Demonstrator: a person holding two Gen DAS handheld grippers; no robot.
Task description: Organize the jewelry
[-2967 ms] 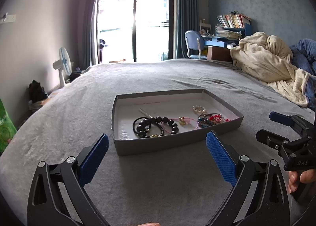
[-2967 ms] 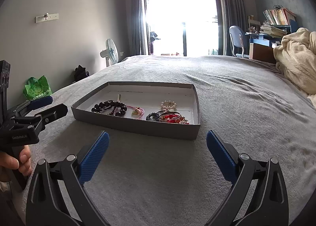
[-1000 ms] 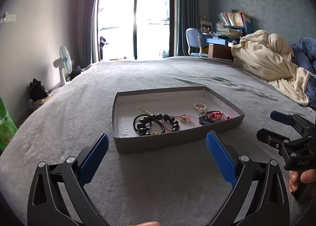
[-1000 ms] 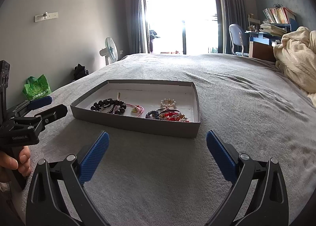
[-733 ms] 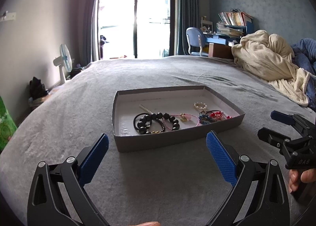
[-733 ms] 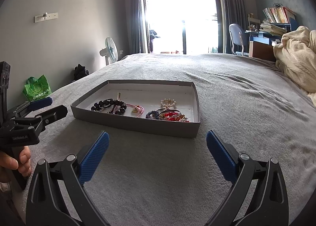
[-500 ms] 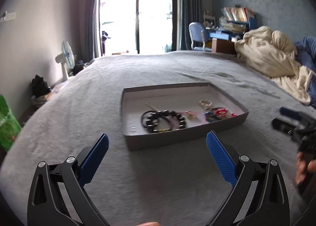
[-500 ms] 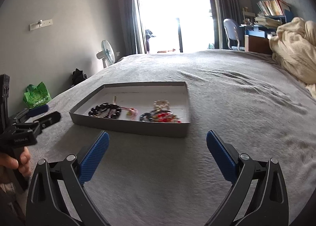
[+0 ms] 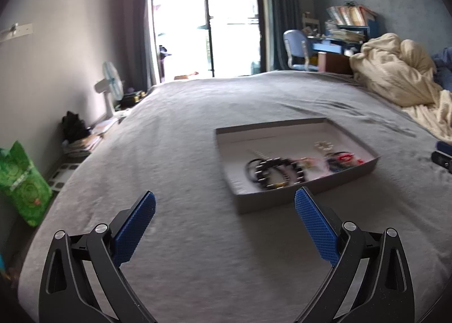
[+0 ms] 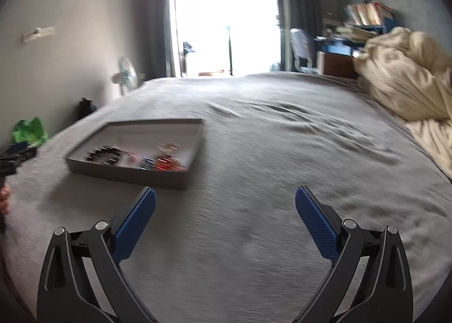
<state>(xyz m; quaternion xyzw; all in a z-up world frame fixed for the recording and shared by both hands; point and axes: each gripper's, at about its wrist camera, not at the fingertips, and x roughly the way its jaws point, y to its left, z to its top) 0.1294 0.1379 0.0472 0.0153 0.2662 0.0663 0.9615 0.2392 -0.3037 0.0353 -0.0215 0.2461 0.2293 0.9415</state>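
A shallow grey box (image 9: 308,194) lies on the grey bed; it also shows in the right wrist view (image 10: 127,174). In it lie a black bead bracelet (image 9: 275,171), a pink cord piece (image 9: 309,162), a white bead bracelet (image 9: 325,145) and a red and blue tangle (image 9: 343,159). The same jewelry is blurred in the right wrist view (image 10: 166,164). My left gripper (image 9: 225,219) is open and empty, near and left of the box. My right gripper (image 10: 225,219) is open and empty, near and right of the box.
A cream blanket (image 9: 401,82) is heaped on the bed's right side. A green bag (image 9: 22,181), a fan (image 9: 111,87) and clutter stand on the floor at the left. A chair and desk with books (image 9: 347,26) stand by the far wall.
Both grippers have swung apart: the left one to the left, the right one to the right. The box now sits off-centre in each view. Both stay open.
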